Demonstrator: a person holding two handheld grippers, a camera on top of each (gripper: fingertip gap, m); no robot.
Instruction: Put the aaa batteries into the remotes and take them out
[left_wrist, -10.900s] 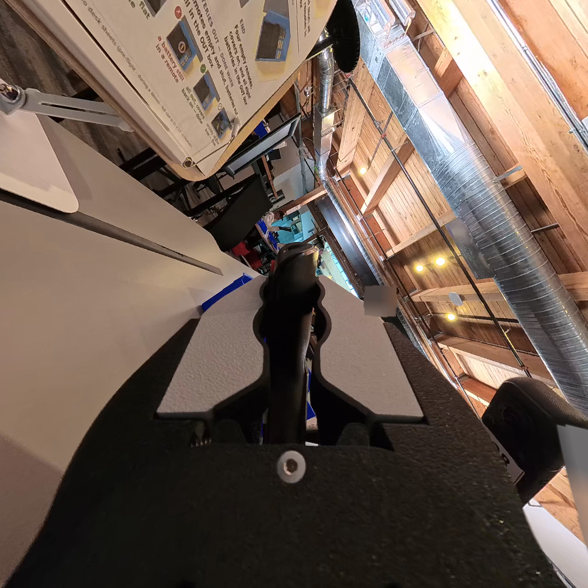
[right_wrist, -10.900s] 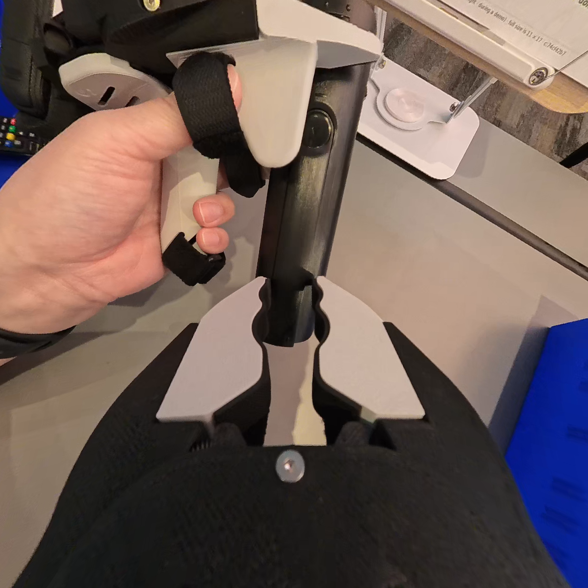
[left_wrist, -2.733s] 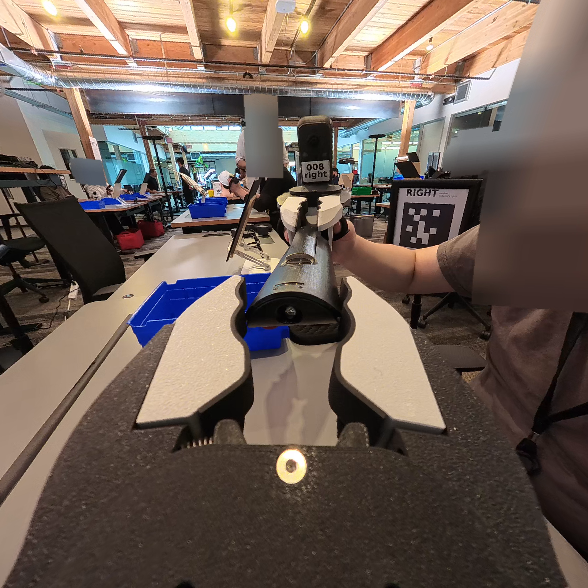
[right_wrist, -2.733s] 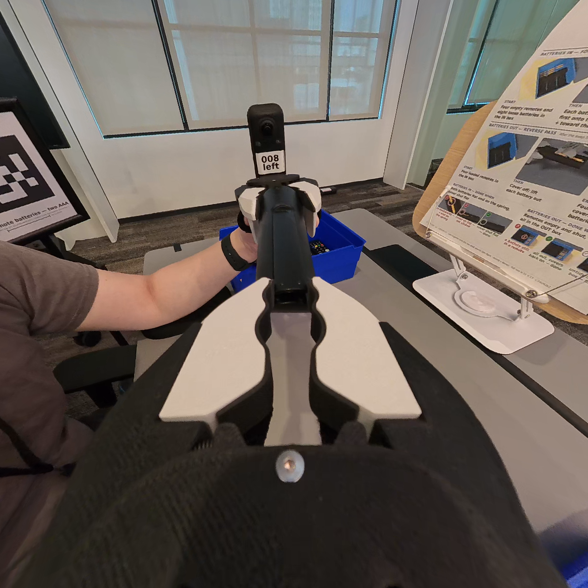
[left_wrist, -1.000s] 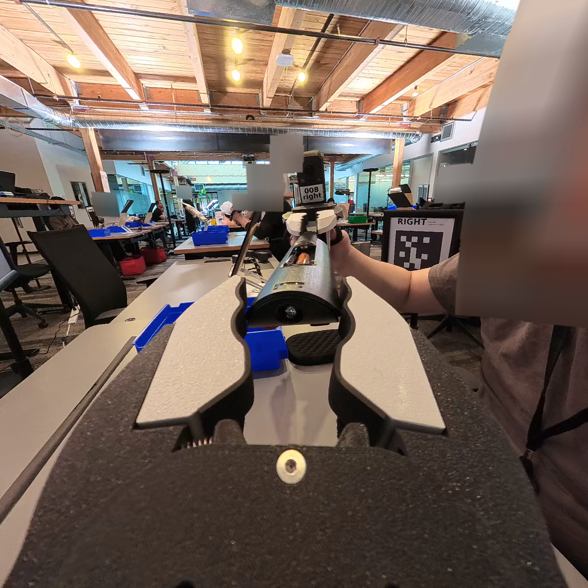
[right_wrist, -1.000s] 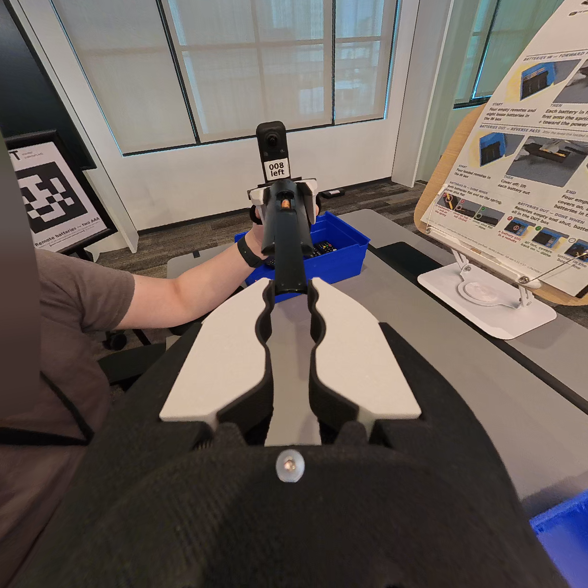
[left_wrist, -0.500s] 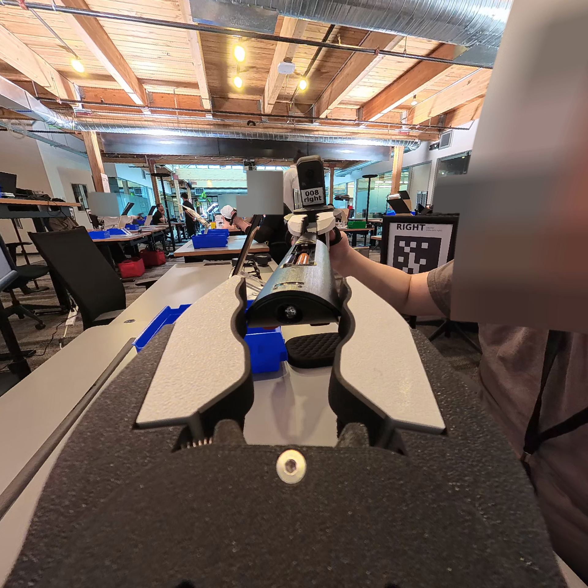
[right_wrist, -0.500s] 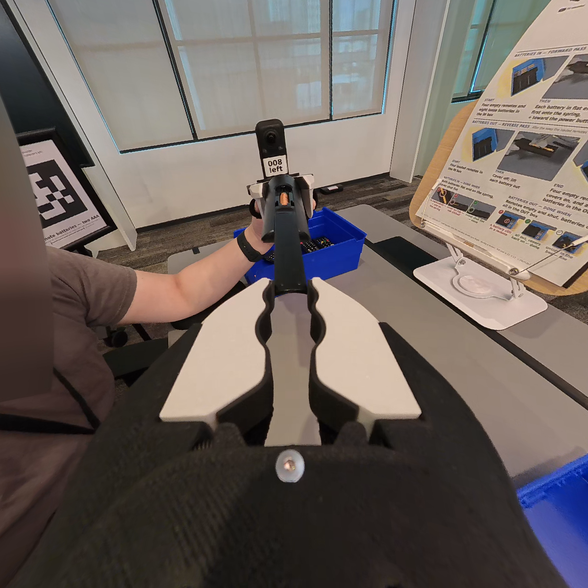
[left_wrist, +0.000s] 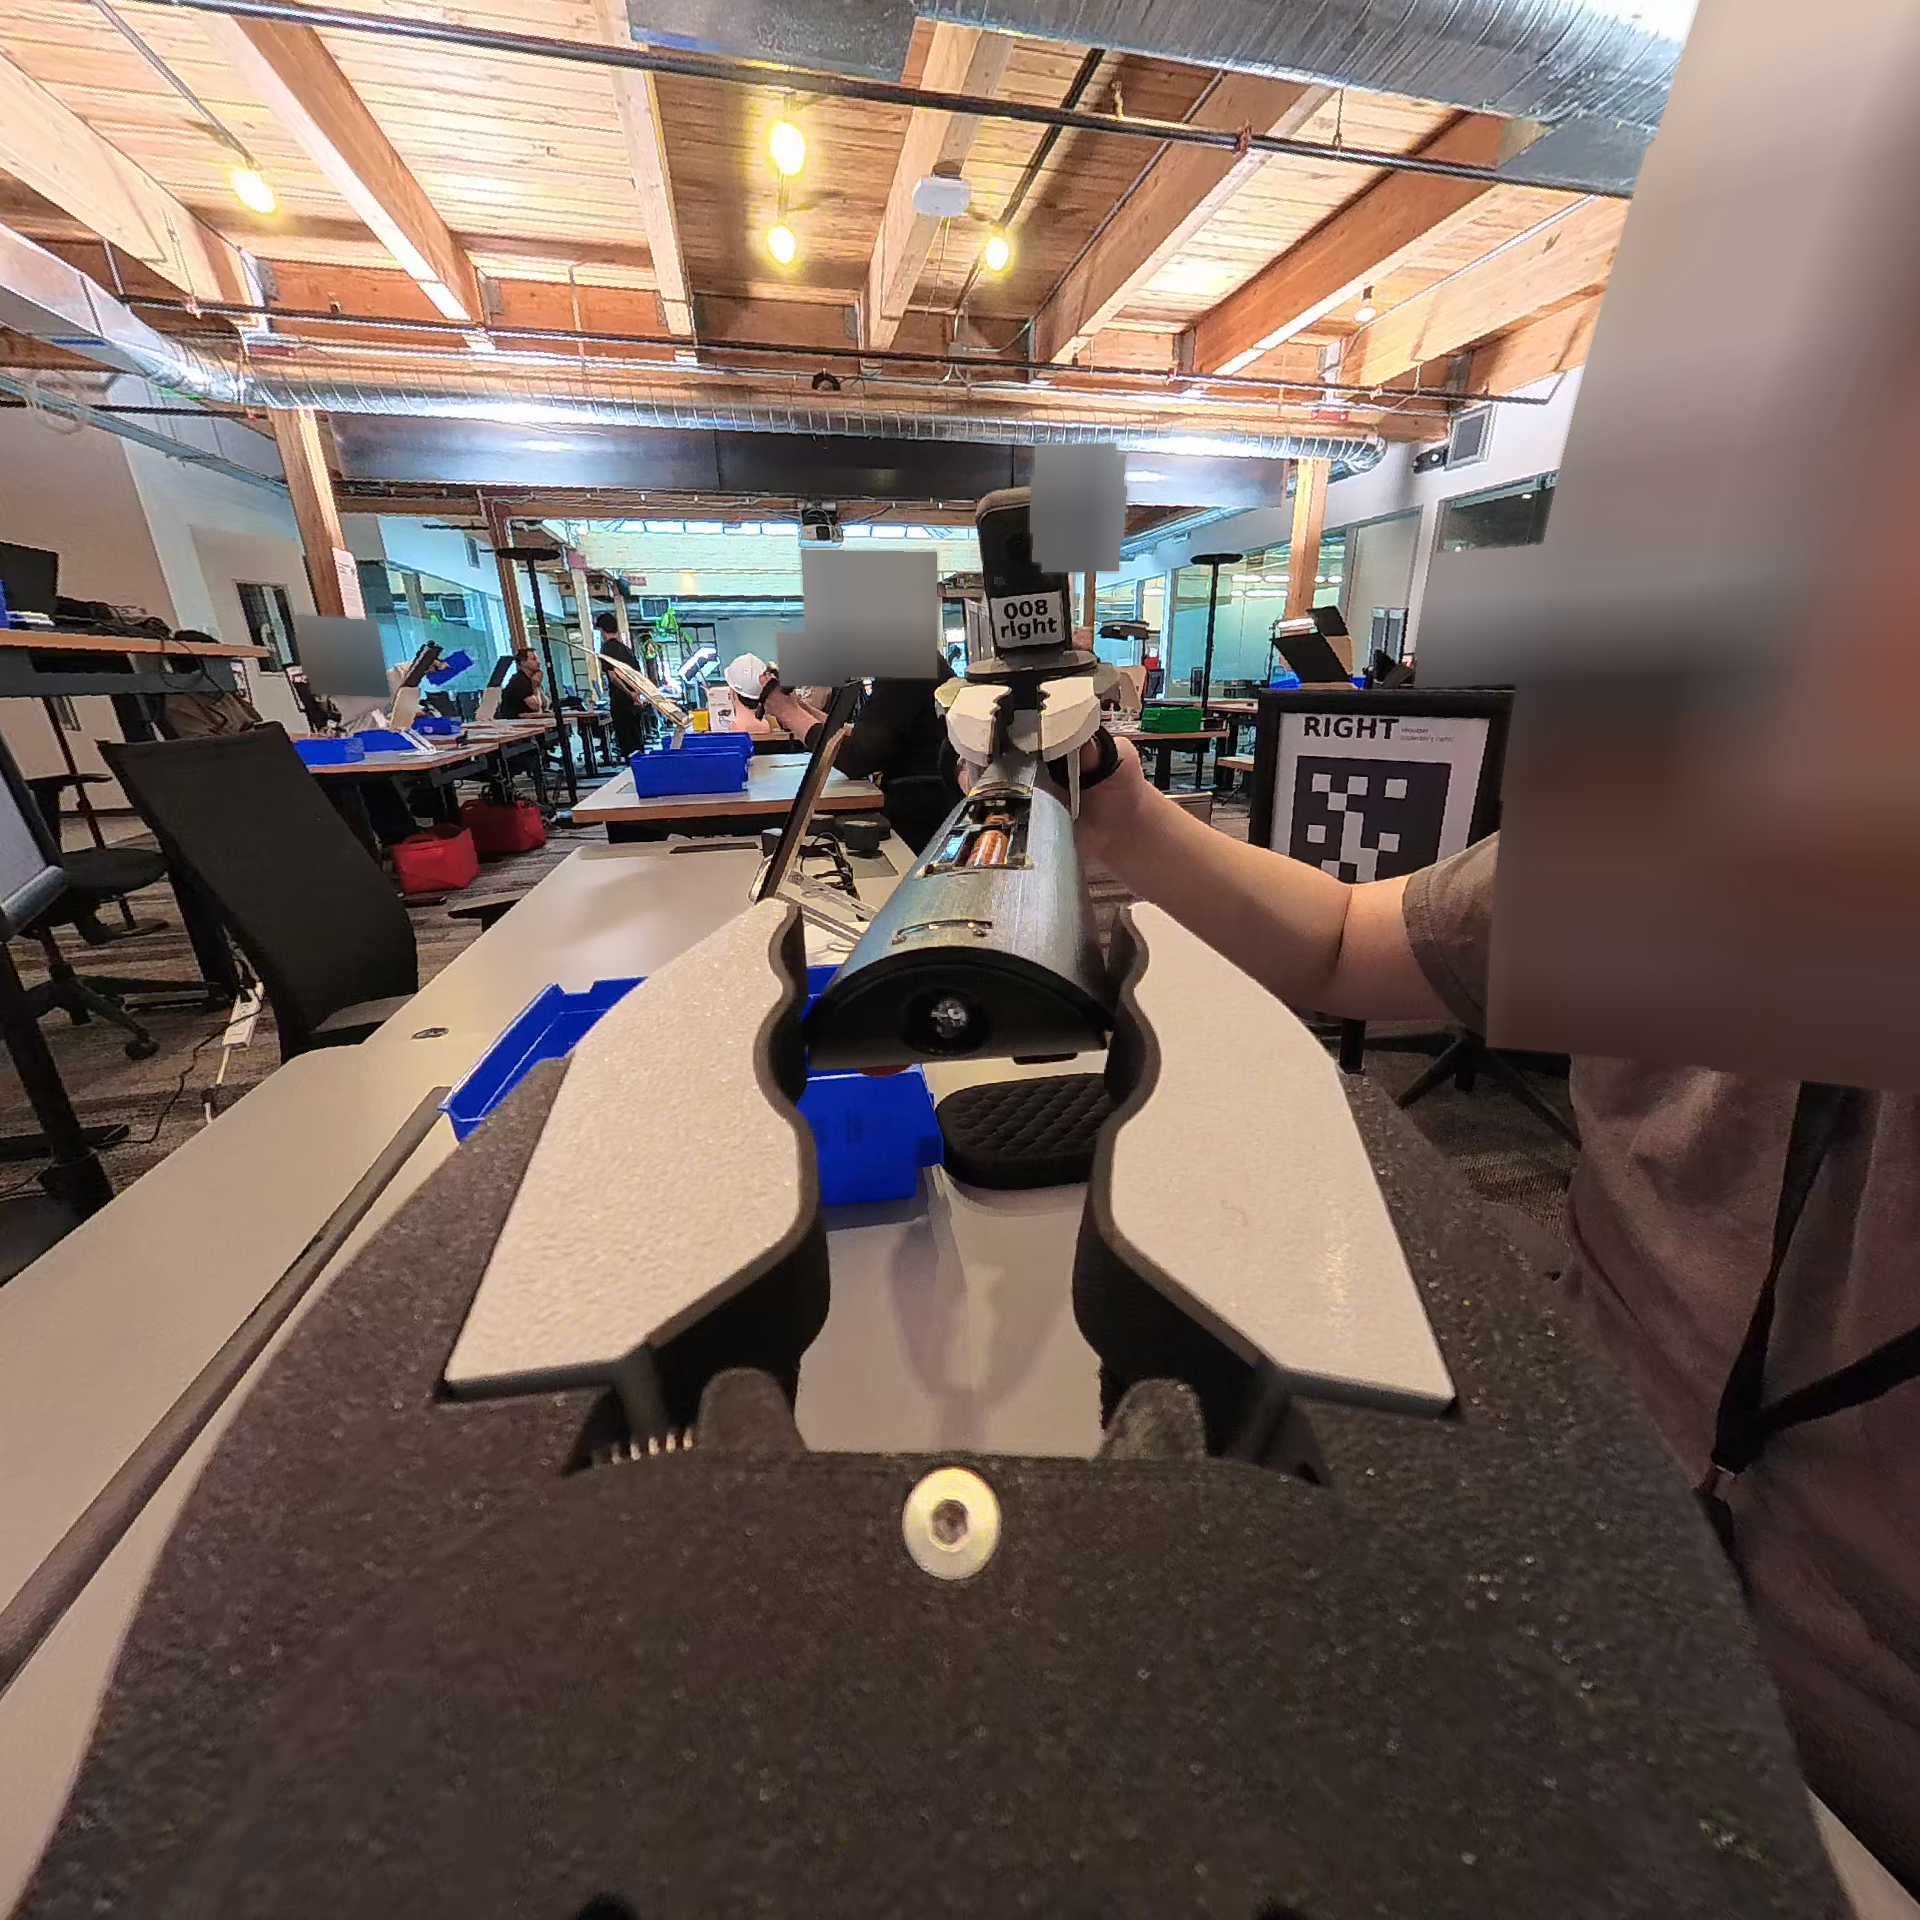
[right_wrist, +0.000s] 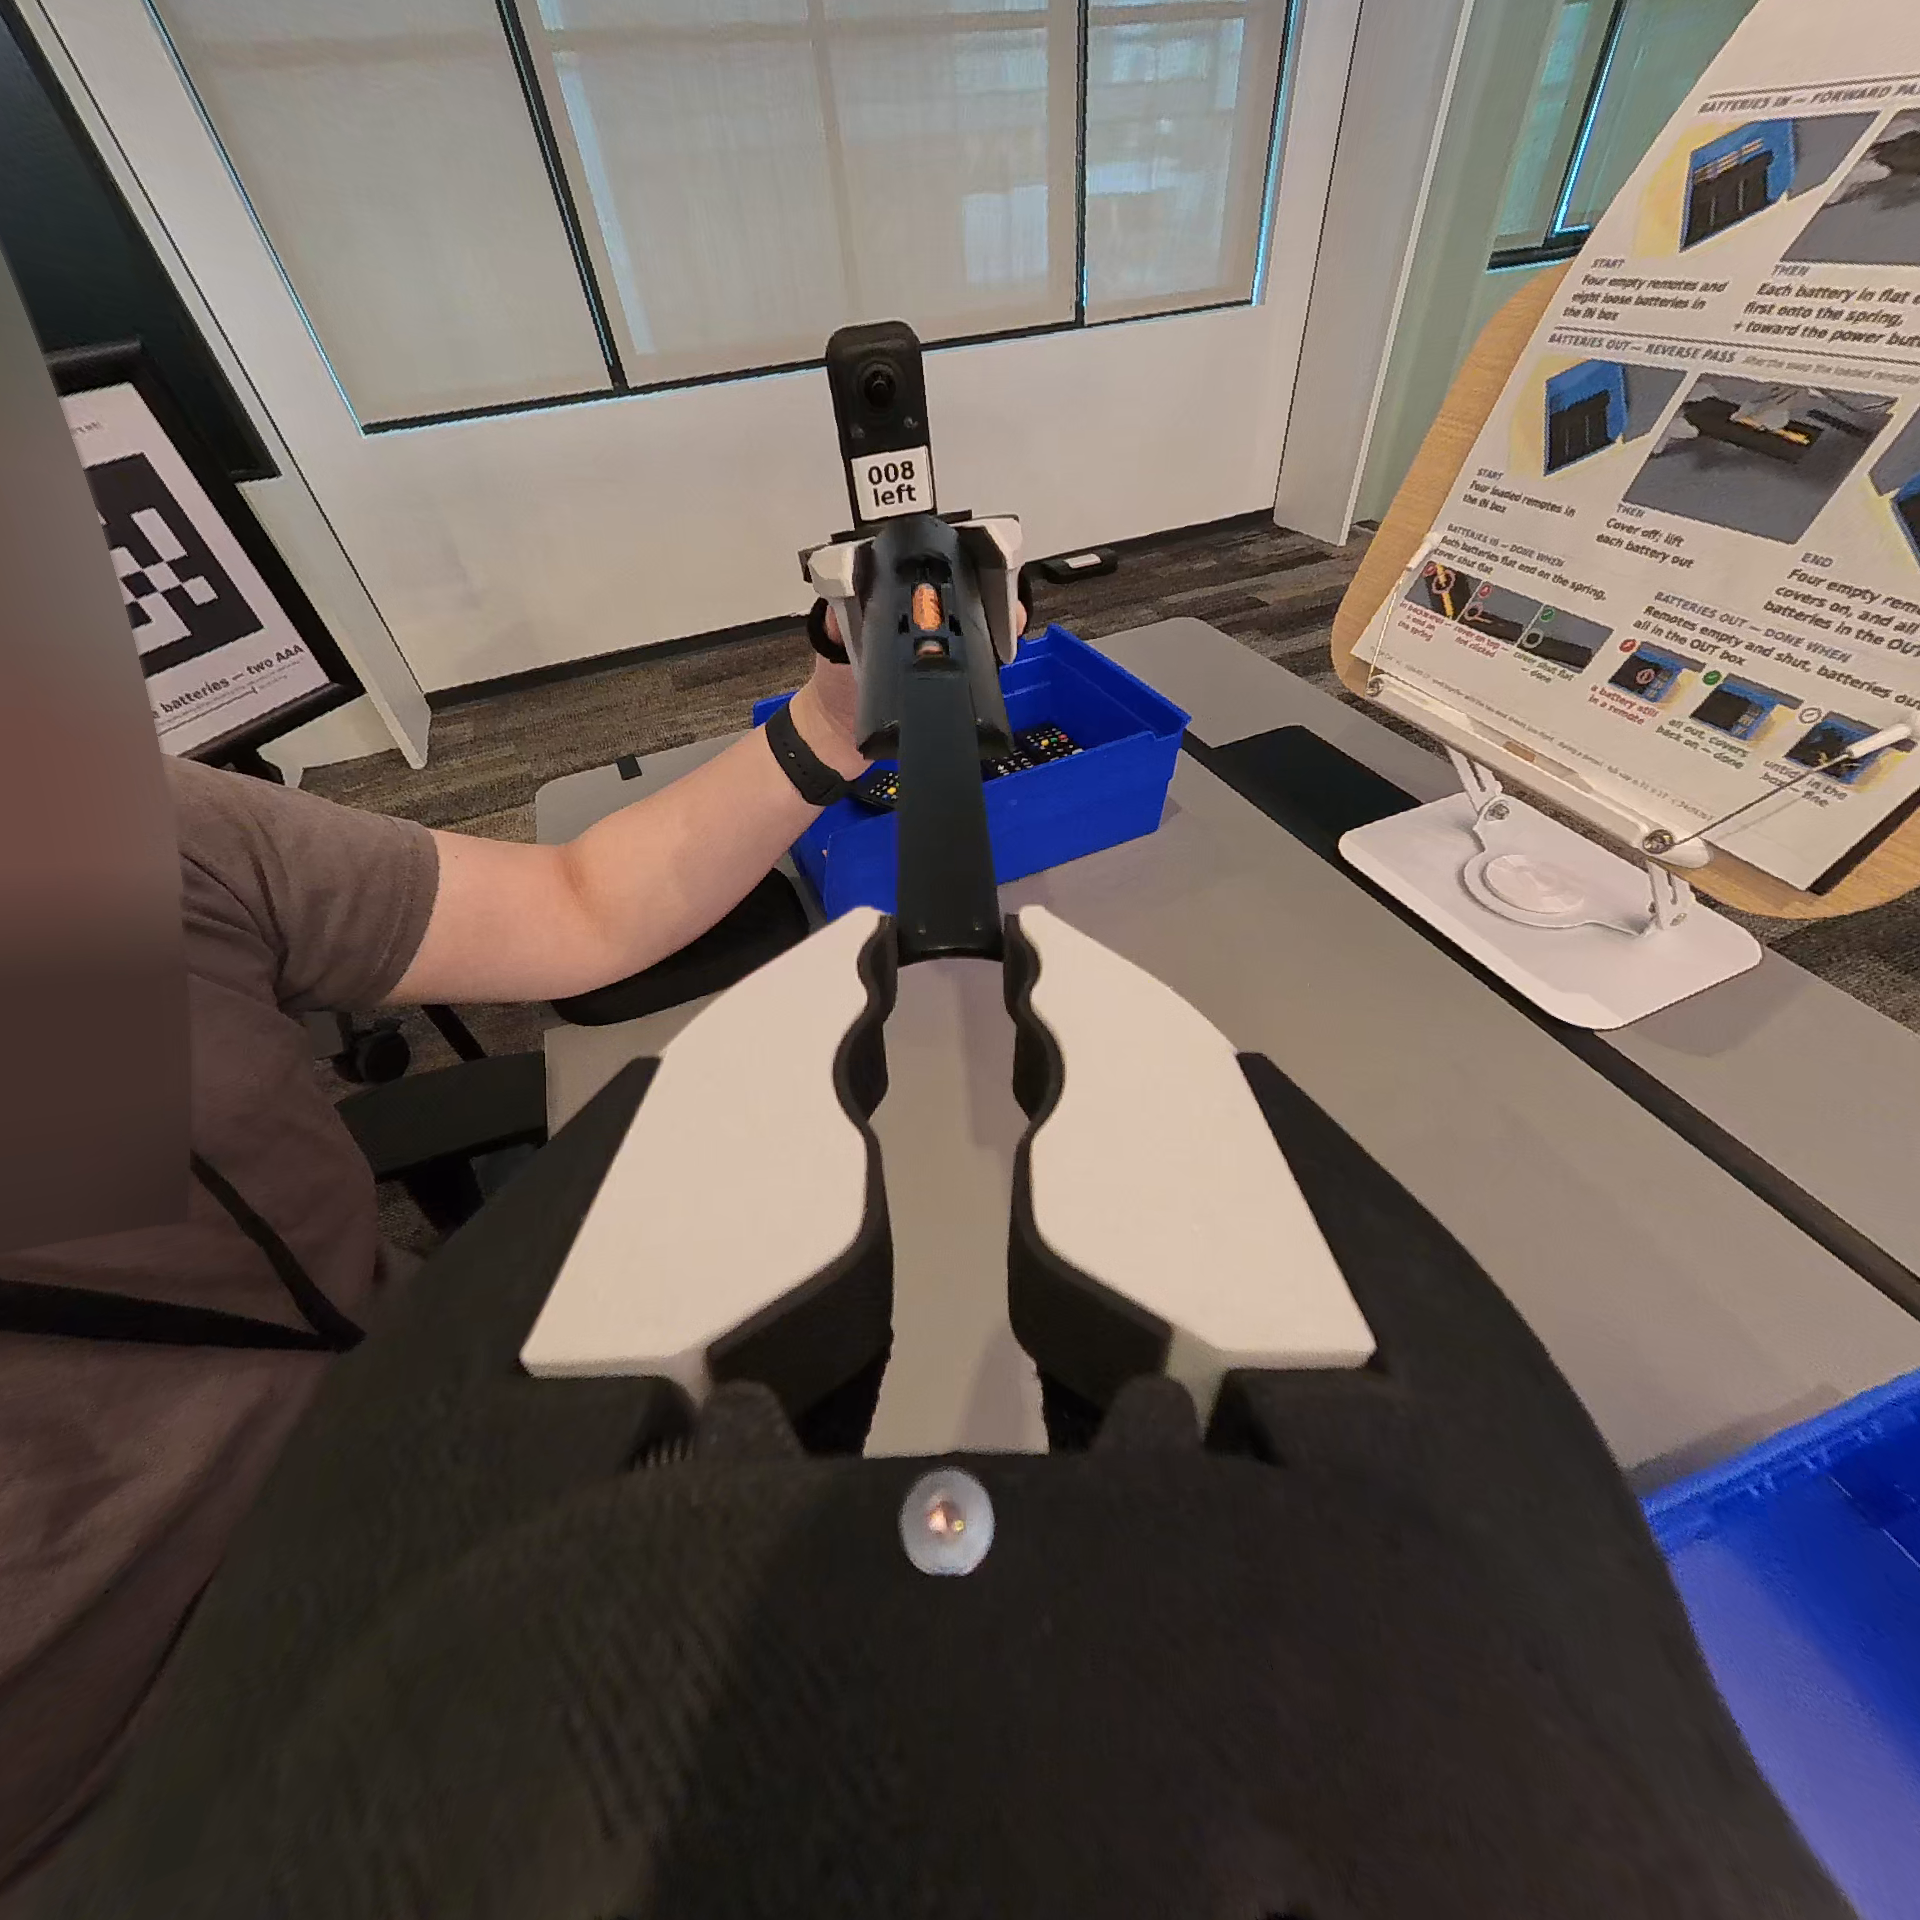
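Grey table (right_wrist: 1455, 1091) fills the lower half of both views, wooden ceiling (left_wrist: 520, 156) overhead in the left wrist view, big windows (right_wrist: 779, 187) at 12 o'clock in the right wrist view. Instruction board (right_wrist: 1714, 468) on a white stand (right_wrist: 1538, 925) at 2 o'clock in the right view. Marker sign (left_wrist: 1371, 790) at 2 o'clock in the left view. Person's forearm (left_wrist: 1247, 914) comes in from 3 o'clock there, the other forearm (right_wrist: 623, 883) from 9 o'clock in the right view.

Blue bin (right_wrist: 1091, 769) on the table at 12 o'clock in the right view, black remotes inside it. Another blue bin (left_wrist: 862, 1132) at centre in the left view, partly hidden; black textured pad (left_wrist: 1023, 1127) just beside it at its 3 o'clock. Blue bin corner (right_wrist: 1818, 1558) at 4 o'clock in the right view.

Black remote (left_wrist: 966, 956) held off the table, spanning between both grippers. Left gripper (left_wrist: 956, 997) clamps the wide end, fingers set fairly wide around it. Right gripper (right_wrist: 951, 935) pinches the narrow end, fingers close together. Battery bay open on top, cover off; one copper-coloured AAA battery (right_wrist: 925, 608) sits in it, at 12 o'clock in the right view, toward the left gripper's end.
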